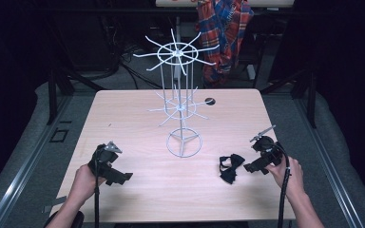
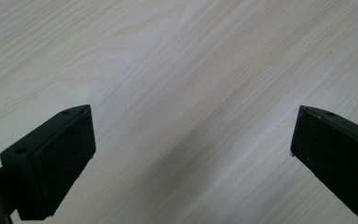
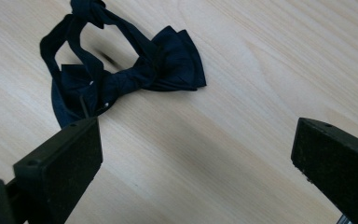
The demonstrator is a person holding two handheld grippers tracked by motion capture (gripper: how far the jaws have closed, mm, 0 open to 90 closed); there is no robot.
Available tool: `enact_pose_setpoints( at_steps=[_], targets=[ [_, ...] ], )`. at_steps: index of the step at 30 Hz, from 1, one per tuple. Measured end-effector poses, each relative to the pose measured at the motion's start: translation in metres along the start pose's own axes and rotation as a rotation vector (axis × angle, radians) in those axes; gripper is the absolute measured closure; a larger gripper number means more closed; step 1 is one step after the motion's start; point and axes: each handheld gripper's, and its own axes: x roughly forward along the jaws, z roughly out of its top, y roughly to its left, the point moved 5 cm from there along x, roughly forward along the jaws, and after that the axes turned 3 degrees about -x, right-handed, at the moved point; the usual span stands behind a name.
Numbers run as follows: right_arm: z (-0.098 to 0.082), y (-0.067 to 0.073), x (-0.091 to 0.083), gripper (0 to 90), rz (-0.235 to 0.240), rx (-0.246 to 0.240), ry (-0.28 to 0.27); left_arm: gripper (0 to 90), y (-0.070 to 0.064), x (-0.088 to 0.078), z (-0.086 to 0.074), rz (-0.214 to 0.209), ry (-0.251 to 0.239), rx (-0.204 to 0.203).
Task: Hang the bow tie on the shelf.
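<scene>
Lying flat on the wooden table (image 1: 138, 190), right of the middle near the front edge, a dark bow tie (image 1: 231, 167) with its neck strap looped is seen. Just beside it, on its right, the right gripper (image 1: 250, 167) is held low with jaws spread wide and nothing between them; the tie is seen just ahead of its jaws. Behind the tie, mid-table, a white wire rack (image 1: 182, 95) is stood. Well apart at the left, the left gripper (image 1: 122, 176) is held over bare wood, jaws released.

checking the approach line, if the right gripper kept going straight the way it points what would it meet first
Most likely the dark bow tie, lying just beyond the open right gripper on the table; depth is hard to judge.
</scene>
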Motion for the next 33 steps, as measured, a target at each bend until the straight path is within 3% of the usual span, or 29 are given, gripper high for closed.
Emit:
enact_pose_setpoints(
  at_steps=[13,19,25,33],
  targets=[
    [0.010,0.009,0.003,0.9,0.024,-0.024,0.013,0.0,0.001,-0.003,-0.001,0.007,-0.014,-0.002],
    [0.014,0.012,0.002,1.5,0.020,-0.051,0.006,0.0,0.000,-0.002,0.000,0.000,-0.006,0.004],
    [0.025,0.016,0.005,3.6,-0.015,-0.079,-0.021,0.0,0.000,-0.001,0.000,0.004,-0.010,0.000],
    [0.039,0.024,0.020,5.4,-0.010,-0.088,-0.026,0.0,0.000,-0.001,0.001,0.006,-0.009,0.001]
  ],
)
